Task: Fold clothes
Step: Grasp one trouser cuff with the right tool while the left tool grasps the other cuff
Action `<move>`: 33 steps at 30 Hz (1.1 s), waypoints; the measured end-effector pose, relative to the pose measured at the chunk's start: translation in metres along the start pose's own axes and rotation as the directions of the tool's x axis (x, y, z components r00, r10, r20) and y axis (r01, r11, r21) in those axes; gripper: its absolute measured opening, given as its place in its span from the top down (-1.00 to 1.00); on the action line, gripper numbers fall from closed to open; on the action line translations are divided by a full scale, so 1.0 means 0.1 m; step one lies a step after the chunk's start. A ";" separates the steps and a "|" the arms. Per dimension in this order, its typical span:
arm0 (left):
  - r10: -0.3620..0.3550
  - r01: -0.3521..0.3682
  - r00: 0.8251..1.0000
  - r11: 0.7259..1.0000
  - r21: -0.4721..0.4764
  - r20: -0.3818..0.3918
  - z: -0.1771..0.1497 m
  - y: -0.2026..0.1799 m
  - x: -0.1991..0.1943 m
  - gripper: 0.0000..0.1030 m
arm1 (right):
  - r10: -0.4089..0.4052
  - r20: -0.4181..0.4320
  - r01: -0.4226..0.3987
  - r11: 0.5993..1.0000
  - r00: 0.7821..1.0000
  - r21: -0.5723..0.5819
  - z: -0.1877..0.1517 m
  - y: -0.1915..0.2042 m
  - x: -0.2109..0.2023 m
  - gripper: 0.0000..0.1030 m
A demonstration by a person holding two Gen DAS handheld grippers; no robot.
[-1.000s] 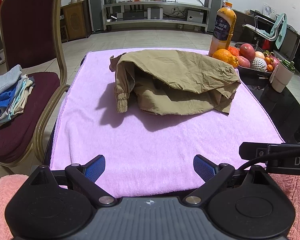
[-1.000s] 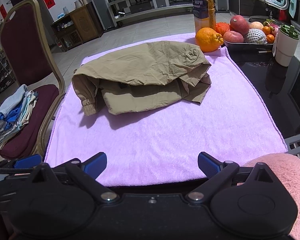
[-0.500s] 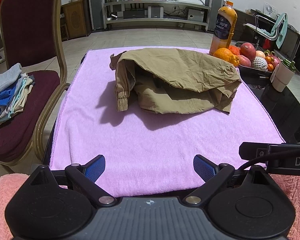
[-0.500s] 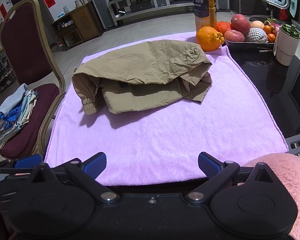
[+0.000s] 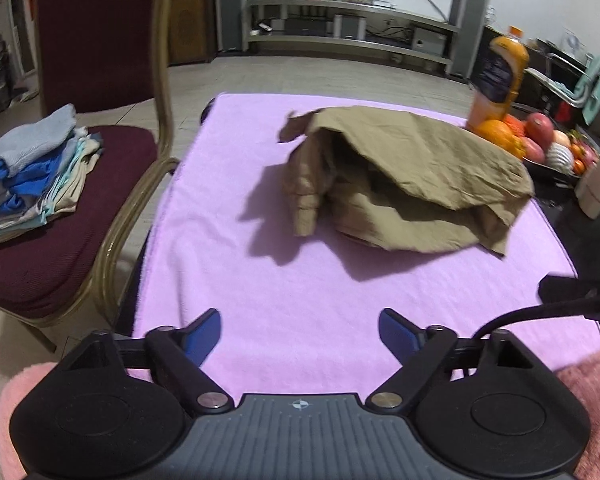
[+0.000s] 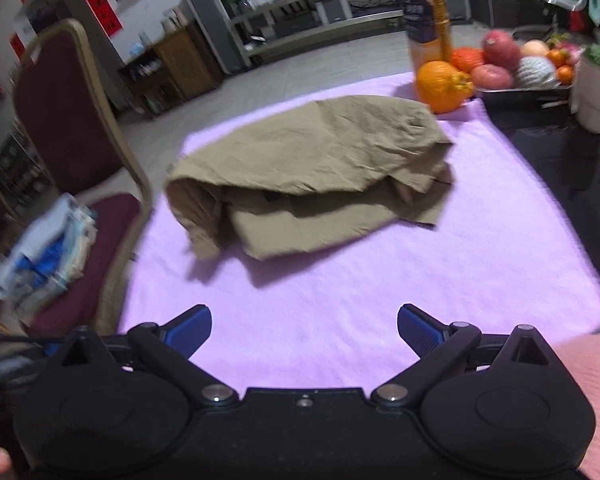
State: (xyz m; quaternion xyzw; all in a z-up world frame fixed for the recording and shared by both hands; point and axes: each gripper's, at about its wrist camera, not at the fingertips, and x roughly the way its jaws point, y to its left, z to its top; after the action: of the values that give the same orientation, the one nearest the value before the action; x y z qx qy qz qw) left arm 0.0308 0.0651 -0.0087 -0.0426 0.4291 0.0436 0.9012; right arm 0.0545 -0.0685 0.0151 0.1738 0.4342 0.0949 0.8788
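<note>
A khaki garment (image 5: 404,176) (image 6: 312,172), roughly folded over with a cuffed sleeve hanging toward its left end, lies on the far half of a pink towel (image 5: 300,280) (image 6: 340,288) spread on the table. My left gripper (image 5: 300,334) hovers over the towel's near edge, well short of the garment; its blue-padded jaws are closing with nothing between them. Likewise my right gripper (image 6: 304,332) stands open and empty above the near edge. Pink fuzzy sleeves show at the bottom corners of both views.
A maroon chair (image 5: 72,208) (image 6: 80,160) at the left carries a stack of folded clothes (image 5: 32,176) (image 6: 44,252). At the far right stand an orange juice bottle (image 5: 500,76) (image 6: 428,20), a tray of fruit (image 5: 540,148) (image 6: 516,64) and a white cup (image 6: 596,88) on the dark tabletop.
The left view has shifted left, so the garment sits further right and the chair shows more; its jaws have narrowed a little. The right view has tilted slightly.
</note>
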 end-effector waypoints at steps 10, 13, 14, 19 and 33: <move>-0.047 0.038 0.993 0.995 0.089 0.105 0.22 0.08 0.50 0.39 | 0.262 0.005 -0.247 0.902 0.965 0.353 0.18 -0.34 0.98 -0.02; -0.038 0.017 0.988 0.990 0.138 0.151 0.31 0.04 0.73 0.24 | 0.320 0.027 -0.294 0.831 0.947 0.472 0.12 -0.52 1.29 0.06; -0.032 0.007 0.986 0.989 0.150 0.163 0.35 0.03 0.81 0.22 | 0.316 0.038 -0.292 0.813 0.948 0.504 0.09 -0.57 1.38 0.06; -0.017 -0.013 0.986 0.984 0.178 0.167 0.54 -0.04 1.18 -0.16 | 0.319 0.070 -0.283 0.693 0.945 0.663 0.01 -0.81 1.83 -0.18; -0.141 0.096 0.967 0.974 0.207 0.214 1.10 -0.07 0.93 0.90 | 0.154 0.245 -0.238 0.901 0.957 0.363 0.94 -0.52 1.23 0.91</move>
State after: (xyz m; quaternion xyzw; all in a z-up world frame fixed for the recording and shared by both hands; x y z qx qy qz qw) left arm 0.1745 0.0743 -0.0114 0.0256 0.3219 -0.0483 0.9452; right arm 0.2048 -0.0982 -0.0418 0.3967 0.3293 0.0764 0.8534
